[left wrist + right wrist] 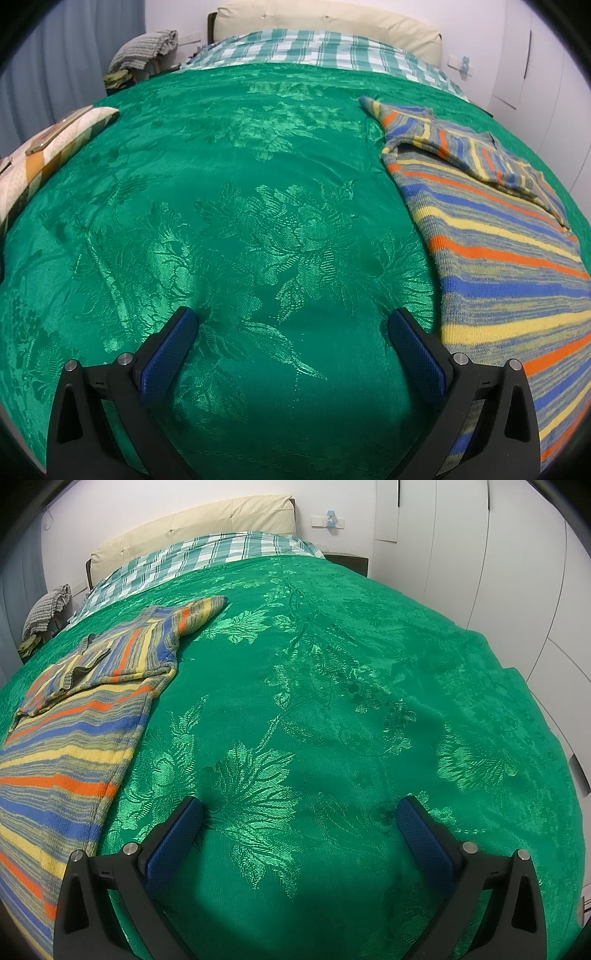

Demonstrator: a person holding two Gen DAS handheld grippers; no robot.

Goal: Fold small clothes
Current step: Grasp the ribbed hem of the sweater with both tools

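A striped knit sweater [495, 236] in blue, yellow, orange and grey lies flat on the green bedspread [258, 206], at the right of the left wrist view and at the left of the right wrist view [74, 738]. One sleeve is folded across its chest; the other sleeve [201, 614] sticks out toward the head of the bed. My left gripper [291, 325] is open and empty above bare bedspread, left of the sweater. My right gripper [299, 812] is open and empty above bare bedspread [369, 701], right of the sweater.
A checked sheet [317, 48] and a cream headboard [325, 18] are at the far end. A patterned pillow [48, 147] lies at the left edge of the bed. Cloths are piled on a chair [144, 51]. White wardrobe doors [480, 554] stand at the right.
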